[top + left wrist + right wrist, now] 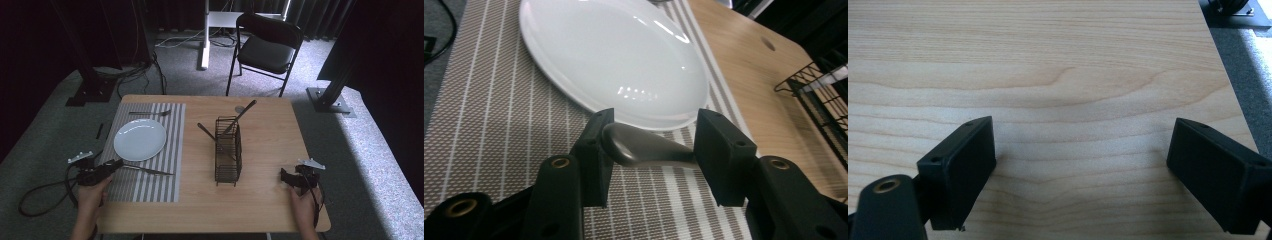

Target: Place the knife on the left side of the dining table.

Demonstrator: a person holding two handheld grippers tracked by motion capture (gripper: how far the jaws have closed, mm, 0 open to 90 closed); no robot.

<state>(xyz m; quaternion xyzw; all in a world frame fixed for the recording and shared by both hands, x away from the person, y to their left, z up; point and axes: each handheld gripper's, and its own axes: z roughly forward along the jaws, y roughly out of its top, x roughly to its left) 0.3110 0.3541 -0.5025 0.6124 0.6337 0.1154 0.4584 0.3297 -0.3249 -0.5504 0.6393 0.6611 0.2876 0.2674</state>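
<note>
My left gripper (651,150) sits lower left, jaws spread loosely around the knife (150,170) handle lying on the striped mat (165,145) below the plate (140,139). My right gripper (1080,170) rests lower right, jaws wide apart.

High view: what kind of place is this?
Likely a recording studio or lab, staged as a dining setup: dark curtains behind, rig posts bolted around a wooden table, loose cables on carpet.

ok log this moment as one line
left hand-held gripper: open, knife handle between jaws | knife: on placemat beside plate | right hand-held gripper: open over table
</note>
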